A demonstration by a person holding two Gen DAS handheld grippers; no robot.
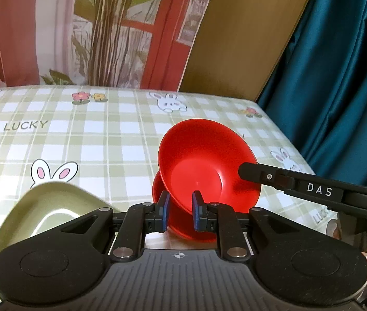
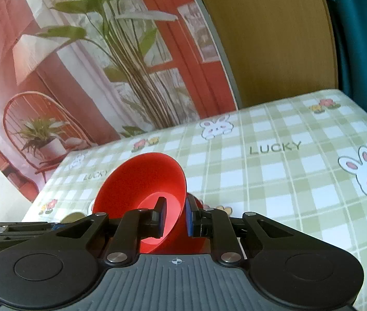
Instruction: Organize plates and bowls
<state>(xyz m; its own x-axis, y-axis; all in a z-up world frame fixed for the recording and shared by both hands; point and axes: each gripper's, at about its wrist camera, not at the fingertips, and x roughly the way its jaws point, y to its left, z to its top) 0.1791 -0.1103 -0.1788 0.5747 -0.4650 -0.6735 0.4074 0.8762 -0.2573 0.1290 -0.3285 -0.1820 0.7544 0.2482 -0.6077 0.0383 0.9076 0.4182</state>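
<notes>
Two handheld grippers share a tilted red bowl (image 1: 206, 165) above a second red bowl (image 1: 181, 223) on the checked rabbit-print tablecloth (image 1: 79, 134). The left gripper (image 1: 180, 211) pinches the near rim; the right gripper (image 2: 174, 216) pinches the right-hand rim. To nest them well, level the upper bowl and centre it before letting go. Both bowls look like smooth, glossy, flared plastic. A pale green dish (image 1: 48, 207) sits near left

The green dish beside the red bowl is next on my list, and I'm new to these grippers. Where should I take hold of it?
Probably the raised rim of the green dish, nearest the left gripper. It's thin enough for one finger inside, one outside.
</notes>
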